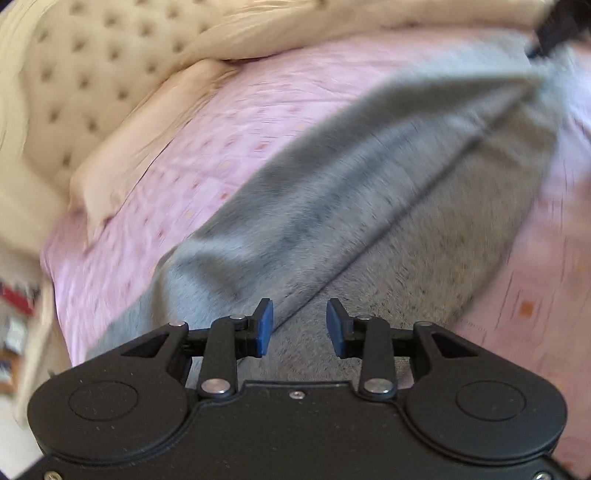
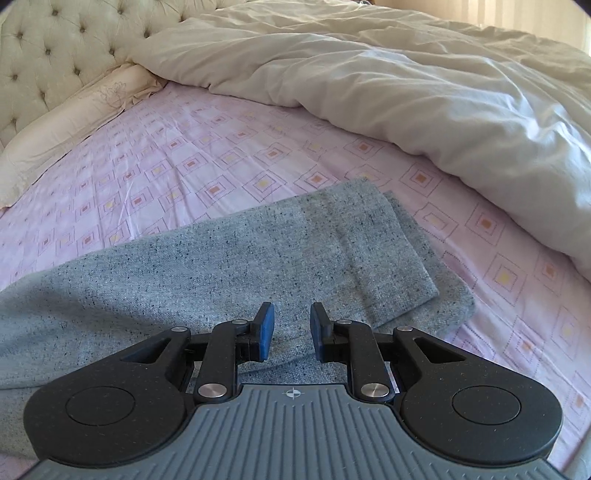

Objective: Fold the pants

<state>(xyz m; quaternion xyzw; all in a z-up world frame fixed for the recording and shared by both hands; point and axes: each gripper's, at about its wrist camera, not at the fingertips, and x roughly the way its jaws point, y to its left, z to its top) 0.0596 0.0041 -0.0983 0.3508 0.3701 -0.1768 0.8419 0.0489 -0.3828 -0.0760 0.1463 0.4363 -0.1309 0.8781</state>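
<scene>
Grey speckled pants lie on the pink patterned bed sheet, the two legs stacked, their cuffs at the right. My right gripper is open and empty, just above the leg fabric near its front edge. In the blurred left wrist view the pants stretch away toward the upper right, with a fold ridge running along them. My left gripper is open and empty, low over the grey cloth. The other gripper shows as a dark shape at the top right corner.
A cream duvet is bunched across the back and right of the bed. A cream pillow lies along the tufted headboard at the left. The bed's left edge and some room clutter show in the left wrist view.
</scene>
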